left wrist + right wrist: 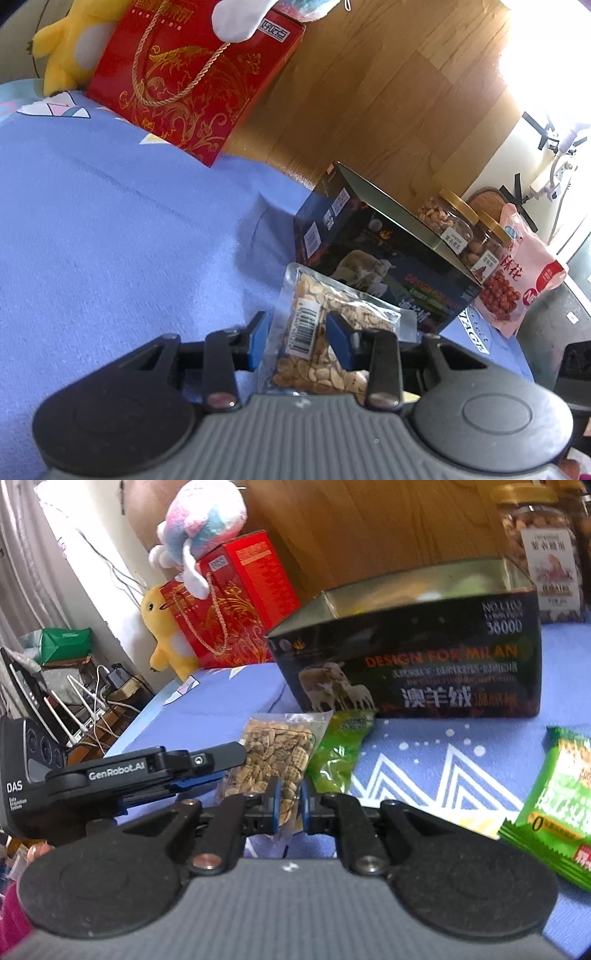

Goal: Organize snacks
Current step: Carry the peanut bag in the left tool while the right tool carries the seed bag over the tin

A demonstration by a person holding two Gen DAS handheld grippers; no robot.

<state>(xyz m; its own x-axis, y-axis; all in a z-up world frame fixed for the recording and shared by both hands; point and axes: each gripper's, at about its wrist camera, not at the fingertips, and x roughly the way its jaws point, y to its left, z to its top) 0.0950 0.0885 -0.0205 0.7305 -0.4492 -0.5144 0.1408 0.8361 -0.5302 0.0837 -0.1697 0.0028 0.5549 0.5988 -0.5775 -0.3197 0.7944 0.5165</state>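
A clear bag of waffle-patterned crackers (314, 295) is held just above the blue cloth (110, 221). My left gripper (297, 328) has its blue pads closed on the bag's sides. In the right wrist view the same cracker bag (280, 746) stands upright, with my right gripper (290, 801) shut on its near end. The left gripper (232, 764) reaches in from the left to the bag's edge. Right behind the bag stands a dark open-topped box (388, 251), also seen as the dark box (406, 672) with a sheep picture on its front.
A green pea bag (340, 753) leans beside the crackers and a green packet (554, 812) lies at the right. Nut jars (447, 218) and a pink bag (517, 280) stand behind the box. A red gift box (192, 81) and a yellow plush (70, 48) are at the far left.
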